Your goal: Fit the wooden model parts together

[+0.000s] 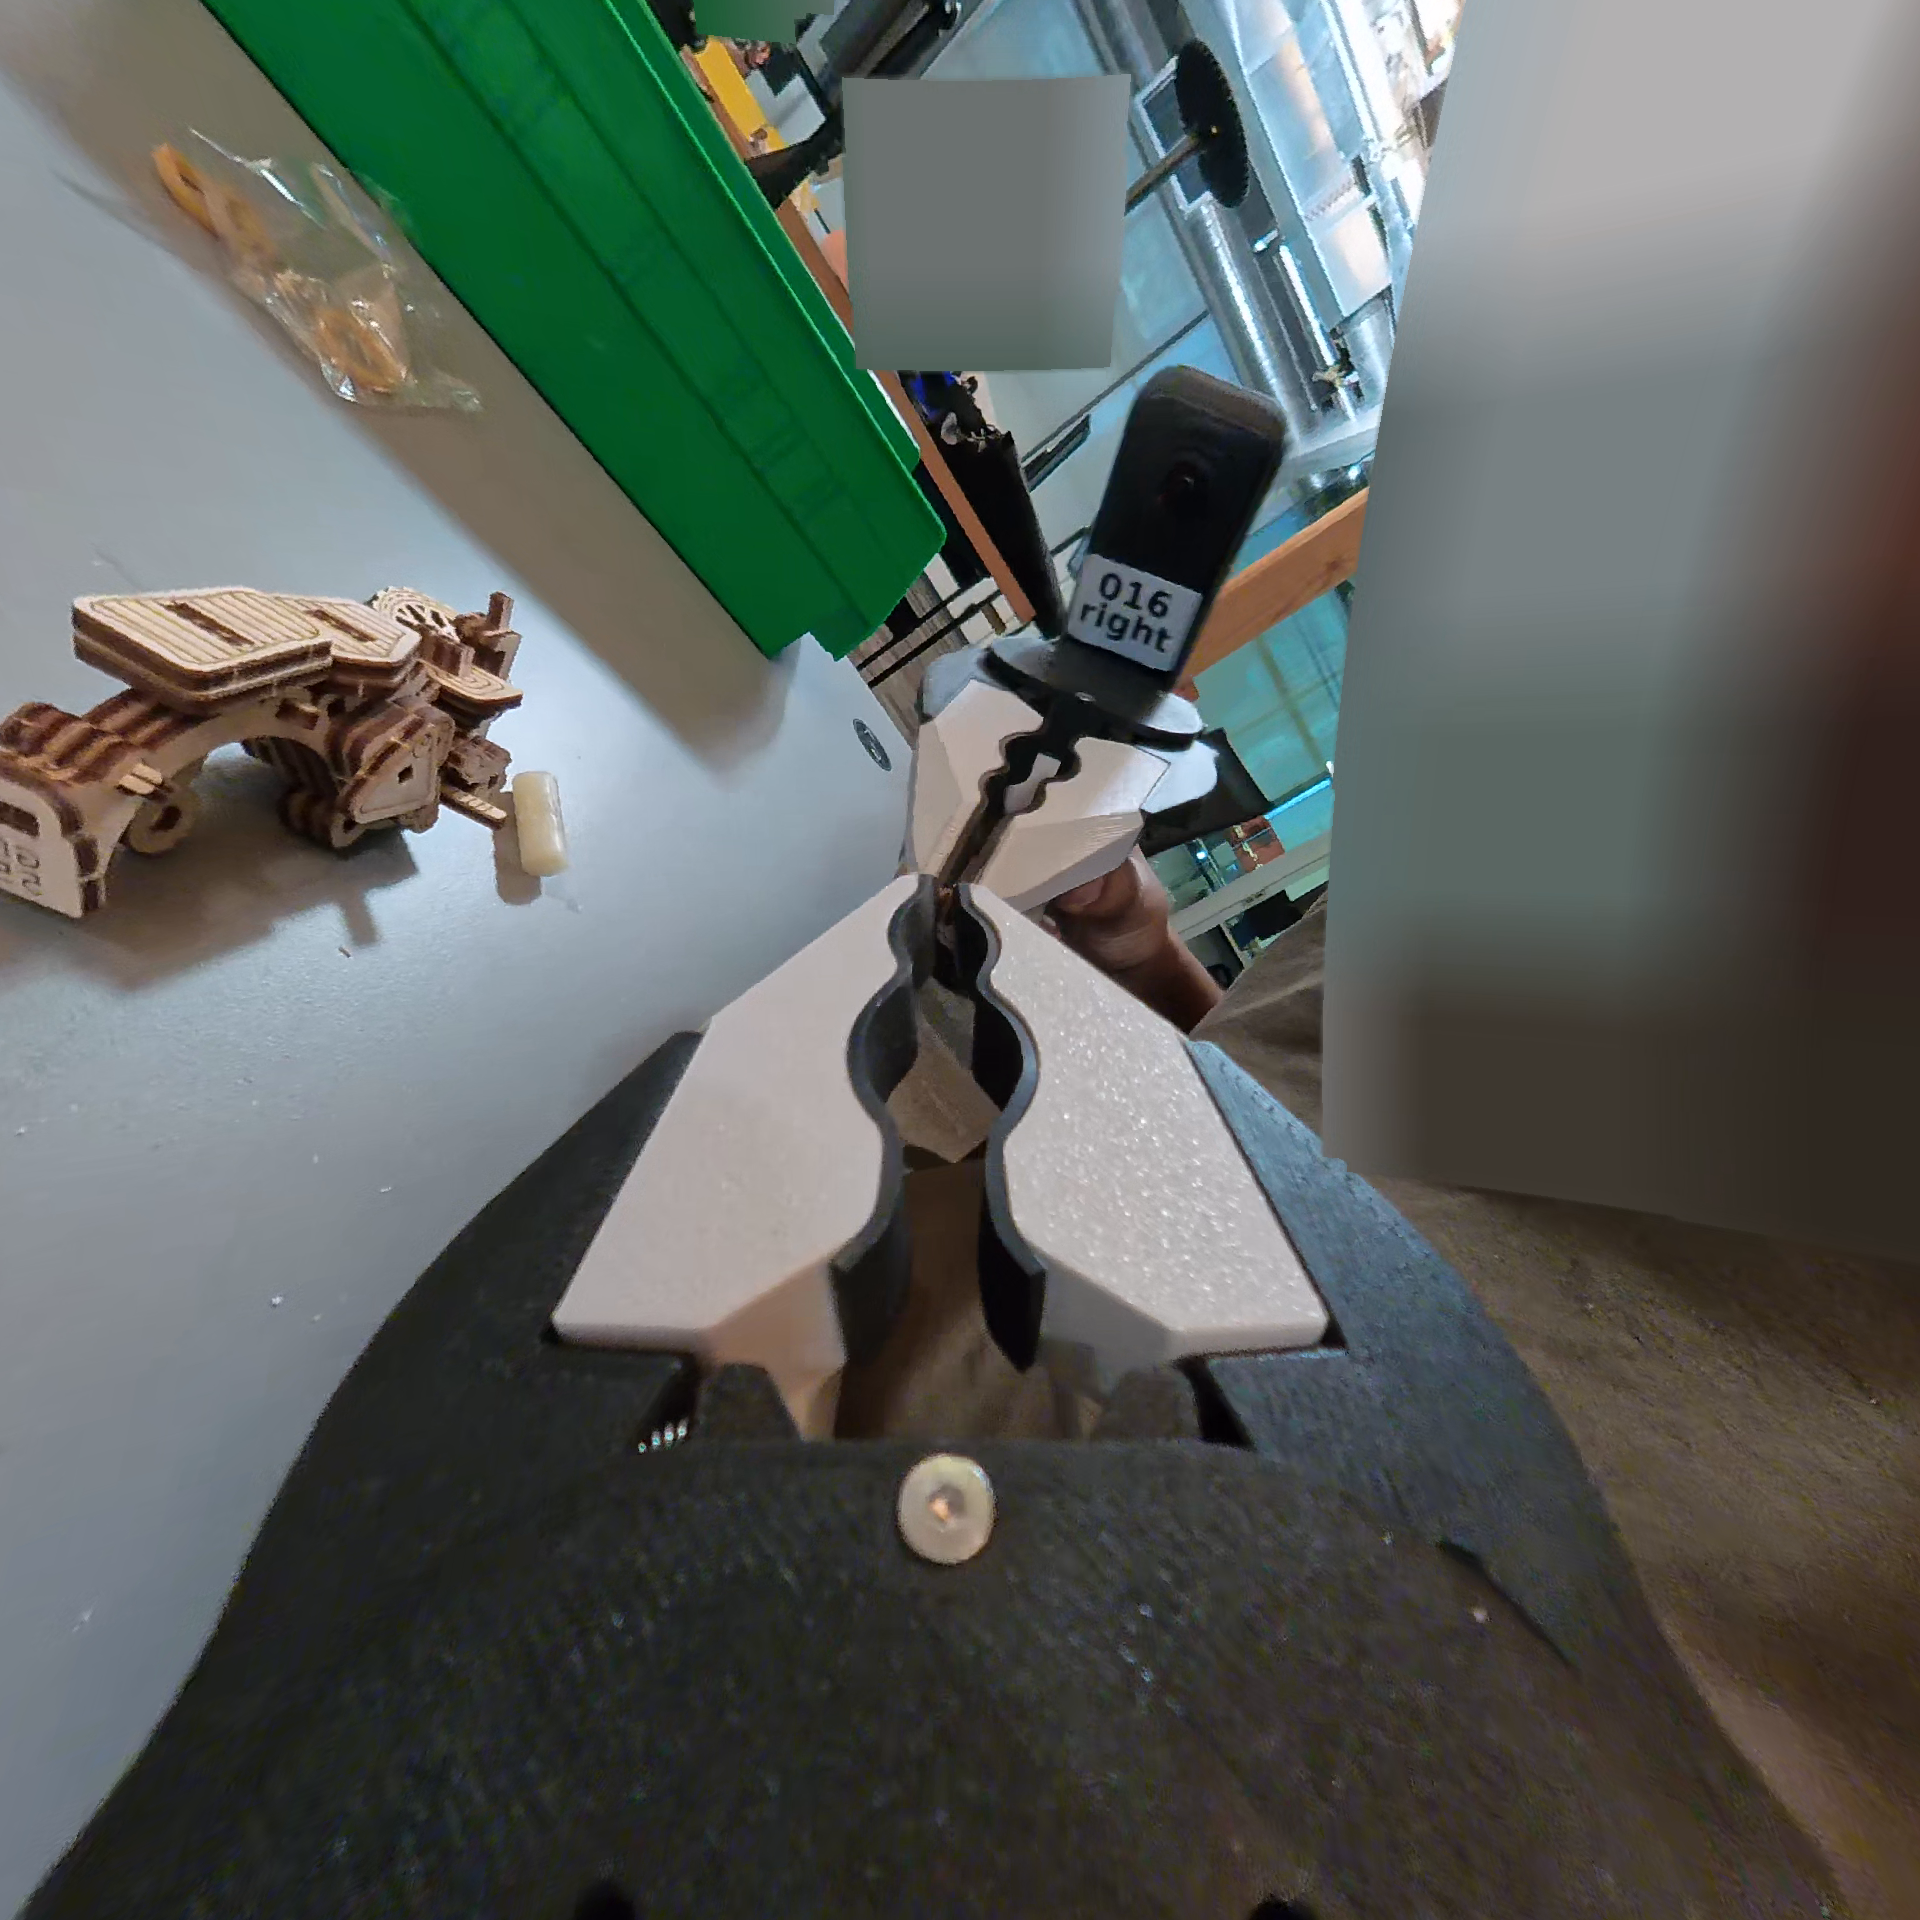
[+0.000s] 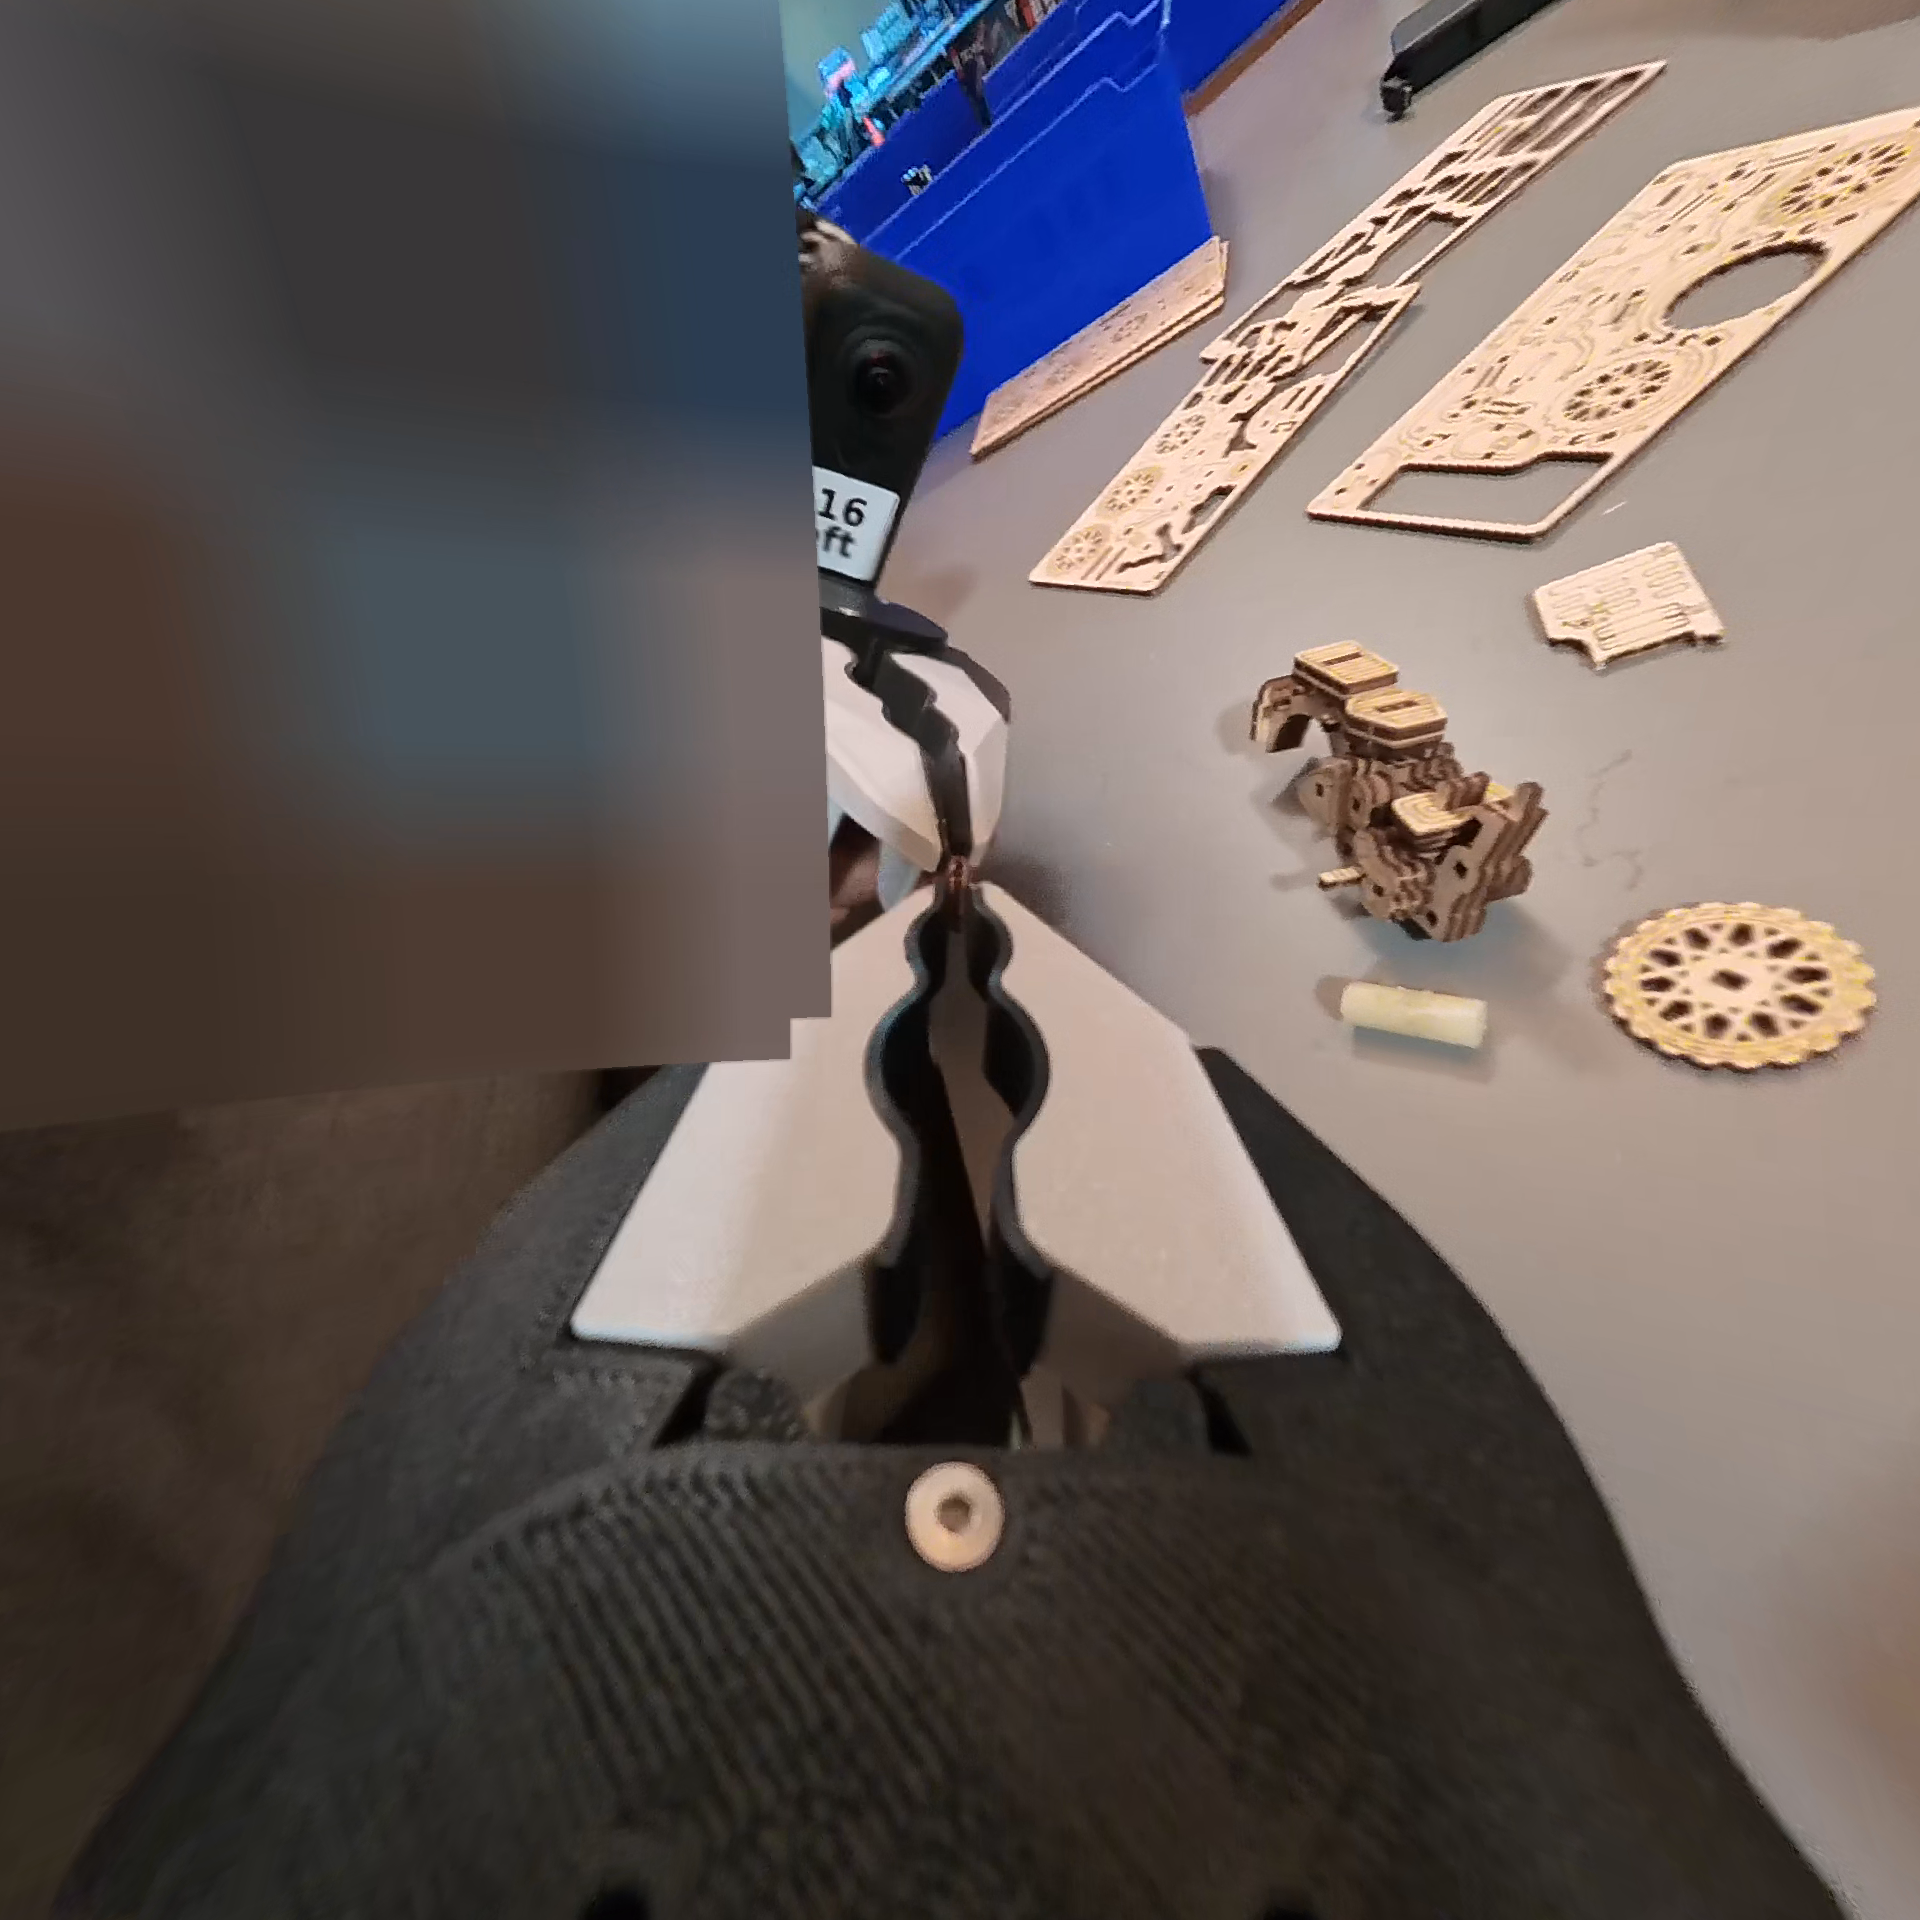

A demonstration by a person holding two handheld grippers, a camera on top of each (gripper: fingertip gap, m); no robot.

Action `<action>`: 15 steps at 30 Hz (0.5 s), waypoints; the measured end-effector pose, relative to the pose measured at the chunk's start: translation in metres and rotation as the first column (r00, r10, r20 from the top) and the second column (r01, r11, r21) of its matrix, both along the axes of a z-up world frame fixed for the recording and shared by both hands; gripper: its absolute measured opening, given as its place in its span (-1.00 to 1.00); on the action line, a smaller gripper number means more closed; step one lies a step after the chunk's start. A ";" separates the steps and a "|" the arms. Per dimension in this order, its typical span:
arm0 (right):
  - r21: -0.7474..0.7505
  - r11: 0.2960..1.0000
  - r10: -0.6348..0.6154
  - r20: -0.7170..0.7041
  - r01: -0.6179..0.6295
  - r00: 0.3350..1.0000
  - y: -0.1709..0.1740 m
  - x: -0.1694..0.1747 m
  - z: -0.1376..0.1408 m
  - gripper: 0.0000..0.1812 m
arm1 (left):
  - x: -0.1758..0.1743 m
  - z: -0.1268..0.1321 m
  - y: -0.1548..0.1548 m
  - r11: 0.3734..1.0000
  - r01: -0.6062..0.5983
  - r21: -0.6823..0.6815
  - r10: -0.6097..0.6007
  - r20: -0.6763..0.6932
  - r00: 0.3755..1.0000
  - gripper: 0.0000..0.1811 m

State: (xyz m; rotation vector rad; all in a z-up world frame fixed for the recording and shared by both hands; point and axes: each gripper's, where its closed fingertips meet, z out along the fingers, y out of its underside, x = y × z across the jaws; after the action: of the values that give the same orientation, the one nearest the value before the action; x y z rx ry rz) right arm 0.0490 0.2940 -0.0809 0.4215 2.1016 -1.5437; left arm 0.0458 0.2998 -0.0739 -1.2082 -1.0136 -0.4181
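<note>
My left gripper (image 1: 940, 902) and right gripper (image 2: 956, 906) meet tip to tip above the grey table's edge. Both are shut on a small brown wooden part (image 2: 954, 871), which shows as a sliver between the tips and also in the left wrist view (image 1: 945, 923). Most of the part is hidden by the pads. The right gripper (image 1: 958, 857) faces me in the left wrist view, and the left gripper (image 2: 951, 831) faces me in the right wrist view. A partly built wooden model (image 1: 260, 727) stands on the table, also seen in the right wrist view (image 2: 1392, 795).
A white cylinder (image 2: 1413, 1016) and a wooden gear wheel (image 2: 1740, 982) lie by the model. Laser-cut wooden sheets (image 2: 1621, 322) and a small panel (image 2: 1626, 603) lie farther back. A blue bin (image 2: 1039, 208), a green bin (image 1: 623, 312) and a bag of parts (image 1: 301, 270) border the table. The grippers are tip to tip, or close to it. The white cylinder (image 2: 1413, 1016) sits 9 cm or so from the ends of my right fingers. It is also in sight in the left wrist view (image 1: 545, 817).
</note>
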 end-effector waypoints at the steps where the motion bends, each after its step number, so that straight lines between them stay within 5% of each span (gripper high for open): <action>1: -0.015 1.000 0.006 0.025 -0.005 1.000 0.000 0.001 0.002 -0.99 | 0.001 0.002 0.000 1.000 0.006 0.014 -0.006 -0.005 1.000 -0.98; 15: -0.101 0.994 0.071 0.217 -0.050 0.973 0.003 0.006 0.010 -0.99 | 0.006 0.010 0.003 0.999 0.040 0.036 -0.038 -0.050 0.998 -0.96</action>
State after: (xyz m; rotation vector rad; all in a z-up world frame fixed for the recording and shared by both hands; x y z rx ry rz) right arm 0.0546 0.2969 -0.0705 0.4672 1.8471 -1.4822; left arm 0.0516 0.3027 -0.0640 -1.2006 -0.9376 -0.4338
